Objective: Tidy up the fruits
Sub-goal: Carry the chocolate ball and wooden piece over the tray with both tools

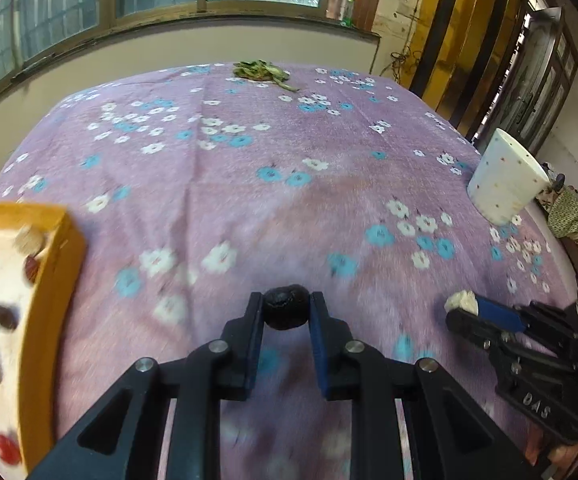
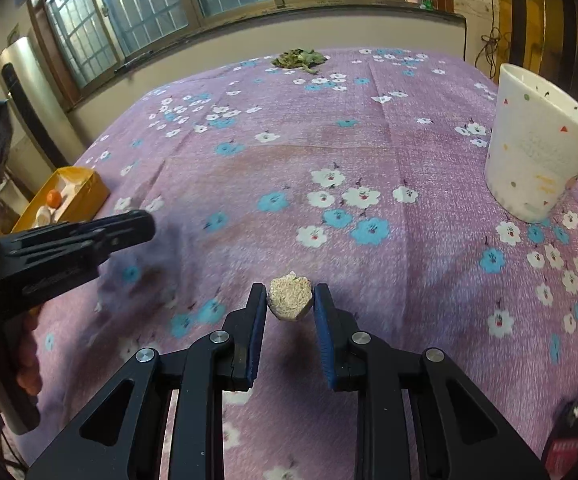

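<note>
L gripper (image 1: 286, 307) gripping dark fruit (image 1: 286, 306) betw jaws, above worktop | R gripper (image 2: 290, 298) pinching pale fruit pc (image 2: 290, 297) | yellow box (image 1: 45, 280) sitting far L | risk: tip-only pinches slipping, fruit dropping.

Lilac-purple tablecloth (image 1: 249, 184) scattered with white and sky-blue blossoms, tiny red centres on the white ones. White cup (image 2: 541, 148) dotted with small multicoloured spots and triangles: red, green, yellow. Mustard-yellow box (image 1: 55, 280), pale inside, holding orange, red, dark brown and beige pieces, blurred here. Near-black, glossy fruit (image 1: 287, 307) between black fingers with blue pads of the left gripper (image 1: 286, 308). Cream, sandy-speckled piece (image 2: 290, 297), perhaps with a fleck of green on top, in the right gripper (image 2: 290, 300), same black and blue. Dull green leaves (image 2: 299, 58) at the far edge.
</note>
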